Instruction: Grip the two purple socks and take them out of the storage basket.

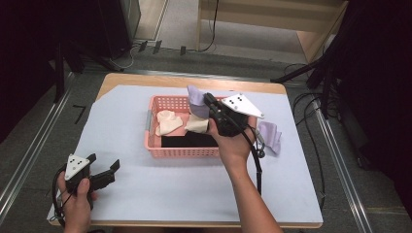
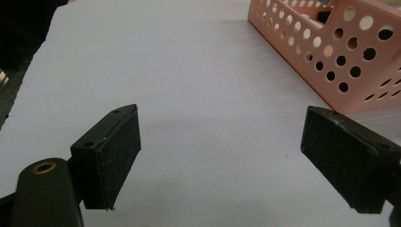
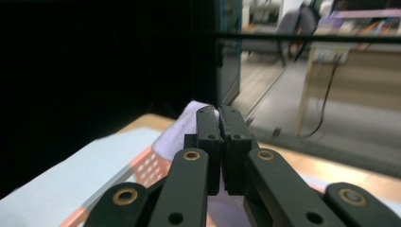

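Note:
A pink perforated basket [image 1: 180,151] stands mid-table and holds cream cloths [image 1: 167,122] and a dark one [image 1: 187,141]. Over its right half my right gripper [image 1: 208,99] is shut on a lilac cloth [image 1: 196,99], lifted above the basket. In the right gripper view the pads [image 3: 209,124] pinch that lilac cloth [image 3: 189,124], which hangs left of the jaws. Another lilac cloth [image 1: 270,136] lies on the table right of the basket. Near the front left corner my left gripper [image 1: 103,165] rests open over the white sheet; its pads [image 2: 116,151] stand wide apart with nothing between them.
The basket's corner [image 2: 331,47] is ahead and to the right of the left gripper. The white sheet [image 1: 145,184] covers a wooden table [image 1: 145,78]. Beyond the table's far edge are cables [image 1: 311,104], dark stands and floor.

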The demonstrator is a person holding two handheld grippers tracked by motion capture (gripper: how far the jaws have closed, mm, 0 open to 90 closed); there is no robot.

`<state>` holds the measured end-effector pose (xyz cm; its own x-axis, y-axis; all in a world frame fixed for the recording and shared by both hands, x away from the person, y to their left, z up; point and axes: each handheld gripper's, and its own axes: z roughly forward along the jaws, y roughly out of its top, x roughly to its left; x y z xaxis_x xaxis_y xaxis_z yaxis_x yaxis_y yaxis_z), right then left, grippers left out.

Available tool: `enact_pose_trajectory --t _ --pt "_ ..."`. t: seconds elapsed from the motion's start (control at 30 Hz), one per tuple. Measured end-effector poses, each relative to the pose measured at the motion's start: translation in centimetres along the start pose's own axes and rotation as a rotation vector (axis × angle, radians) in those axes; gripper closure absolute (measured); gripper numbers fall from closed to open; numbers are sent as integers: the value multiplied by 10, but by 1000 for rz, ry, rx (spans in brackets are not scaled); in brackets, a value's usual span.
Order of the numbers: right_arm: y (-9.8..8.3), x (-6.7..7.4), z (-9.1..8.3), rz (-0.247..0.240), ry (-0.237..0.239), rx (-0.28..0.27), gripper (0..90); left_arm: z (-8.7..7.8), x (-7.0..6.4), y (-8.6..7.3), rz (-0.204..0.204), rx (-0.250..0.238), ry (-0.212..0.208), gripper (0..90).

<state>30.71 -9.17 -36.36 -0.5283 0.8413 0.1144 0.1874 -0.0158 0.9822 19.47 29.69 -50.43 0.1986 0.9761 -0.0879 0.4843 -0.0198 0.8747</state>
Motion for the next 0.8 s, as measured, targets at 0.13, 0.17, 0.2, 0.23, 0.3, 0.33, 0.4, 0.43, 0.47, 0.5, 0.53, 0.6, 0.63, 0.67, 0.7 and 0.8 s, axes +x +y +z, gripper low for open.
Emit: enact_pose_trajectory --t 0.13,0.17,0.2,0.23,0.3,0.33,0.4,0.43,0.47,0.5,0.53,0.6,0.63,0.67,0.7,0.8 --pt "1 -8 -6 -39 -36 -78 883 0 0 0 1 2 -1 141" --pt "1 -10 -7 -49 -49 -89 883 0 0 0 0 3 -1 141" --pt "2 -15 -10 -41 -62 -107 882 0 0 0 0 0 0 141" --pt "2 -17 -12 -42 -71 -117 883 0 0 0 0 1 0 141" --pt "2 -20 -14 -49 -85 -128 883 0 0 0 0 0 0 141" --pt "2 -24 -16 -47 -95 -135 883 0 0 0 0 0 0 141" --pt "3 -30 -19 -45 -116 -143 883 0 0 0 1 3 0 141" --pt "3 -33 -22 -38 -126 -143 883 0 0 0 3 3 0 141" --pt "3 -37 -24 -31 -137 -145 883 0 0 0 2 4 0 141" --pt "3 -45 -29 -28 -160 -150 882 0 0 0 2 4 0 141" --pt "3 -45 -29 -28 -160 -150 882 0 0 0 2 4 0 141" --pt "2 -54 -34 -33 -184 -153 883 0 0 0 3 4 0 141" --pt "0 -62 -38 -32 -204 -155 882 0 0 0 4 4 1 141" --pt "0 -62 -38 -32 -204 -155 882 0 0 0 4 4 1 140" --pt "-3 -70 -42 -24 -225 -149 882 0 0 0 1 4 2 141" --pt "-7 -79 -47 -17 -250 -144 882 0 -1 0 0 2 2 140"
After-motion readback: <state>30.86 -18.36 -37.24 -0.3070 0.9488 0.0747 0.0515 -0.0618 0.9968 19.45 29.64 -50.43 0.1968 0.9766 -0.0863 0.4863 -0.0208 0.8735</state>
